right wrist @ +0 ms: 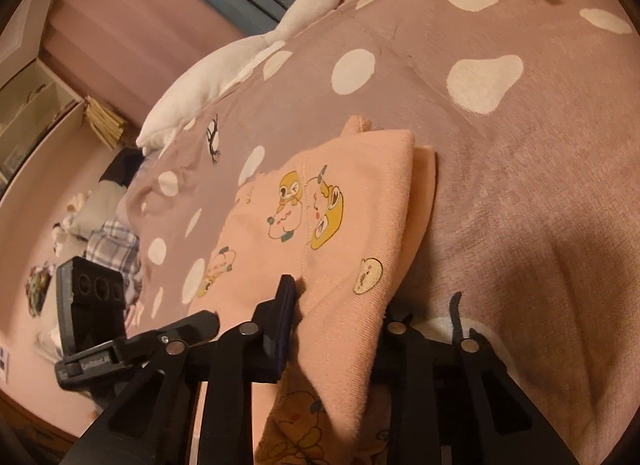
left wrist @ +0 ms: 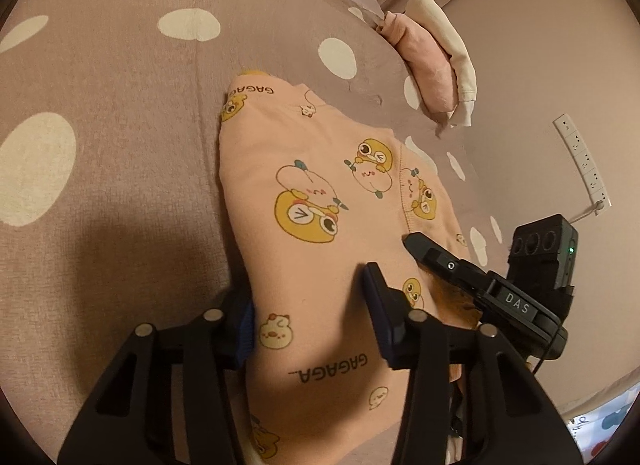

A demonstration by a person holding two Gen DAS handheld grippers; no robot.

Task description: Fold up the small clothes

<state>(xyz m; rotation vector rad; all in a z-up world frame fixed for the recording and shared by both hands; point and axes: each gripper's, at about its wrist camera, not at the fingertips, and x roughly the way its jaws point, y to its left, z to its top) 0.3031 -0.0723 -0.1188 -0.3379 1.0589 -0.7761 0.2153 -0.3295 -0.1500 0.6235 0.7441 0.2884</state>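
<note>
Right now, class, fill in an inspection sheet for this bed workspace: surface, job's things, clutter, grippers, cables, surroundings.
Surface: mauve bedspread with white spots, lightly wrinkled.
Job's things: peach cartoon-print garment, partly folded, near end raised between both grippers.
Clutter: folded pink and cream clothes stacked farther back; white goose plush at the bed's edge.
Grippers: left gripper and right gripper each closed on the garment's near edge.
Cables: white cord at a wall power strip.
Surroundings: curtain, shelf, floor items.
</note>
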